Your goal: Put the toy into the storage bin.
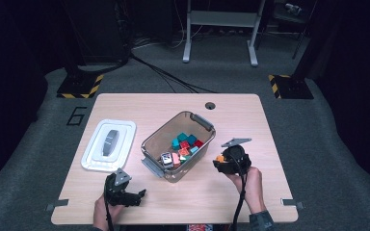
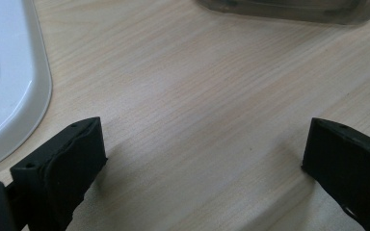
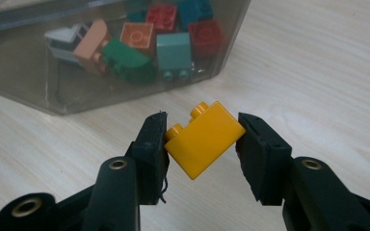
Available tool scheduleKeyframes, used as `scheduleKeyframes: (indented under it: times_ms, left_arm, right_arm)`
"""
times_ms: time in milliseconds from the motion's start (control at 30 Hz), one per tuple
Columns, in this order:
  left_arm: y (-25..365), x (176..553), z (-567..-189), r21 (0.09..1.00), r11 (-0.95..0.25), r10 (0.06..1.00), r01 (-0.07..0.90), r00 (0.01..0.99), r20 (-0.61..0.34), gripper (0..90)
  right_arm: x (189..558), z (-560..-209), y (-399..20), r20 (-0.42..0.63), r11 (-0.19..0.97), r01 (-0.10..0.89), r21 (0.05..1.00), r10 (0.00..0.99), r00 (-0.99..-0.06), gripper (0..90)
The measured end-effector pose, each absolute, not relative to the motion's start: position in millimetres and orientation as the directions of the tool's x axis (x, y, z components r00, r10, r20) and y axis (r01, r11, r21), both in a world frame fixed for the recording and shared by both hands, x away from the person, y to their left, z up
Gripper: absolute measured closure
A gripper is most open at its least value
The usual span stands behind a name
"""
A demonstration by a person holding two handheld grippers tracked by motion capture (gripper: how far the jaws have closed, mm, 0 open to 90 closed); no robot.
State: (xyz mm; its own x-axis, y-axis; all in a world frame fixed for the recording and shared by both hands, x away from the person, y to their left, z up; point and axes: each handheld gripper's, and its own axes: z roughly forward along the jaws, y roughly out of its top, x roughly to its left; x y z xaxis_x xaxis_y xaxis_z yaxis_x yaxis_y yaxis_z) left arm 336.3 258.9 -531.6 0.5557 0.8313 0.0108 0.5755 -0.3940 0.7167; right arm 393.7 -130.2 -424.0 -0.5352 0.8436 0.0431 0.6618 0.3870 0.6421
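Two grippers sit at the near edge of the counter point(image 1: 250, 202). The left gripper point(image 1: 134, 197) rests low with its fingers point(image 2: 72, 159) spread wide over bare wood, holding nothing. The right gripper point(image 3: 202, 139) pinches a yellow brick point(image 3: 203, 139) between its fingers, just beside the clear bin point(image 1: 150, 144) at its right. The brick looks glossy and hard, two studs on top, tilted corner-down in the grip, so the hold seems slightly skewed. To do this step well, I'd keep the squeeze steady, carry the brick above the bin's rim before crossing it, and let go low over the other bricks point(image 1: 185, 144) inside. Farther left, the white lid point(image 1: 91, 154) lies flat.
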Motion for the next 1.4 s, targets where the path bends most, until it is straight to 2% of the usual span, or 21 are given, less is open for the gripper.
scheduleKeyframes:
  times_ms: [333, 800, 1400]
  left_arm:
    - [258.8, 336.3, -531.7, 0.717, -0.392, 0.831, 0.577, 0.556, 0.008, 1.0]
    - [259.0, 336.4, -531.6, 0.716, -0.396, 0.831, 0.575, 0.557, 0.012, 1.1]
    - [258.9, 336.2, -531.6, 0.716, -0.395, 0.831, 0.575, 0.556, 0.011, 1.1]
  right_arm:
    - [405.9, -389.2, -128.3, 0.008, 0.391, 0.615, 0.685, 0.840, -0.543, 55.0]
    - [421.3, -358.5, -115.5, -0.006, 0.385, 0.583, 0.715, 0.837, -0.547, 54.9]
    - [445.7, -355.4, -79.3, 0.014, 0.433, 0.572, 0.697, 0.789, -0.614, 54.9]
